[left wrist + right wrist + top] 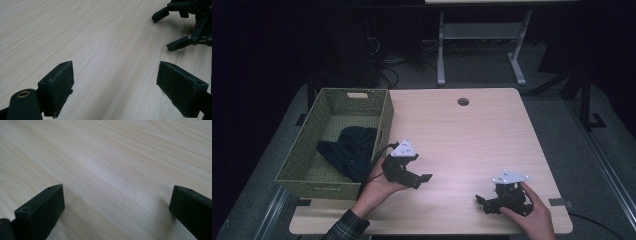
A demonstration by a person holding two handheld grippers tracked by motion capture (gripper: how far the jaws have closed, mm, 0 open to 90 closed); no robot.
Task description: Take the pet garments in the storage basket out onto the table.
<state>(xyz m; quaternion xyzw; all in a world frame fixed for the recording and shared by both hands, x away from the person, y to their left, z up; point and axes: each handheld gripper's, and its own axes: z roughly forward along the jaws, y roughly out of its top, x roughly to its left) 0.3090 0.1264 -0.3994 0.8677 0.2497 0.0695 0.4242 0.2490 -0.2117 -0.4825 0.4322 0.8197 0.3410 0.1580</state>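
The dark cloth (348, 151) lies bunched inside the green basket (307, 170), which sits on the table's left edge, and most of the cloth rests against the basket's near right wall. Neither gripper touches it.

The left gripper (419, 176) hovers just beside the basket's near right corner, pointing toward the table's middle, with its jaws wide apart and nothing between them. Its own view looks over bare wood (100, 45) toward the other tool. The right gripper (482, 201) rests near the table's near right corner, jaws likewise spread and empty, well apart from the basket.

Judging by this, the cloth is stowed and both hands are idle, so the work looks finished or paused between steps. If the cloth is to come out, the left gripper would have to turn back over the basket wall, drop onto a raised fold and close there.
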